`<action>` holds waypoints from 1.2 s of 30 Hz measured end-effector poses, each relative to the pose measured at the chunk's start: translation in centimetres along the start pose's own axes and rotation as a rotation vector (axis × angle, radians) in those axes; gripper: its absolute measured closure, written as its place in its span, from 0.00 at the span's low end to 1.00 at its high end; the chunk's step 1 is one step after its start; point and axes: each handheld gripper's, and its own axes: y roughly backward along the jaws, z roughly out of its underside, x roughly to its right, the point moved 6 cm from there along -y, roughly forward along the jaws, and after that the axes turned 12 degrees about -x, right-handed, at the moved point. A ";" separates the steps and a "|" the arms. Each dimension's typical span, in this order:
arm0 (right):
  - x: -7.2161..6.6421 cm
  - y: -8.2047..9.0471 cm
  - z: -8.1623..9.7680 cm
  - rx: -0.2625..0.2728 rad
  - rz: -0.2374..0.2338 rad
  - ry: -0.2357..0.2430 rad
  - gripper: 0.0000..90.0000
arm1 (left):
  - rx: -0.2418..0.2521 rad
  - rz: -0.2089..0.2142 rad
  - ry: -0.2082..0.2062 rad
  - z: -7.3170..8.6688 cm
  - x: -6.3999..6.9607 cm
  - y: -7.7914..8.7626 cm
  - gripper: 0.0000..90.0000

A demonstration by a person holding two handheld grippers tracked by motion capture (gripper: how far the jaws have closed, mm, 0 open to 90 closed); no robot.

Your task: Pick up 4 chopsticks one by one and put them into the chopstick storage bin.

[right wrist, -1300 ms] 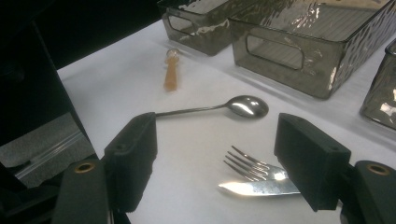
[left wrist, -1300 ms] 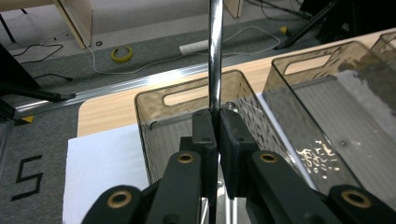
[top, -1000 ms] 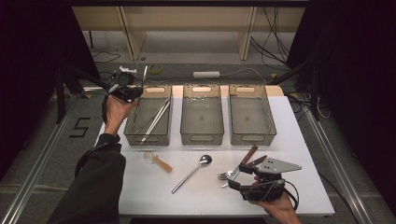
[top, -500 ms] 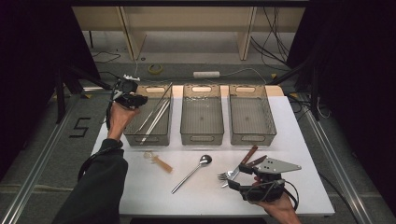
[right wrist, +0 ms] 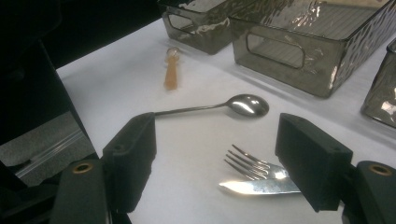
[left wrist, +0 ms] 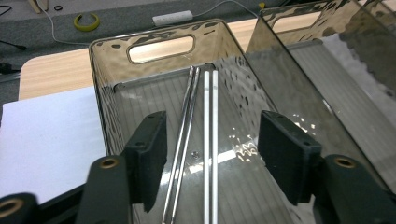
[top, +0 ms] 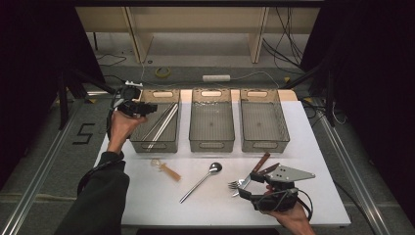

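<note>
My left gripper hovers over the left bin. Its jaws have just been opening and now stand apart with nothing gripped. Below them, two pairs of metal chopsticks lie lengthwise on the bin's floor. My right gripper rests open near the table's front right. A fork and a knife blade lie just ahead of its right jaw, untouched. A spoon lies at the table's middle front.
The middle bin and the right bin stand beside the left one. A small amber-handled utensil lies in front of the left bin. Two brown handles reach back from the fork and knife.
The left gripper's jaws have spread apart over the left bin, and that hand has shifted slightly toward me. The right hand and the cutlery on the table have stayed put.
</note>
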 end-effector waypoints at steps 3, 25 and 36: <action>0.0 0.0 0.0 0.002 0.000 -0.003 0.33 | 0.009 0.026 0.002 0.3 0.3 0.4 0.43; -0.1 0.0 -0.1 0.004 0.000 0.002 0.33 | 0.056 0.133 -0.068 3.3 2.9 3.3 0.32; -0.3 0.0 -0.1 0.003 -0.001 0.012 0.33 | 0.057 0.165 -0.091 4.6 3.8 4.4 0.29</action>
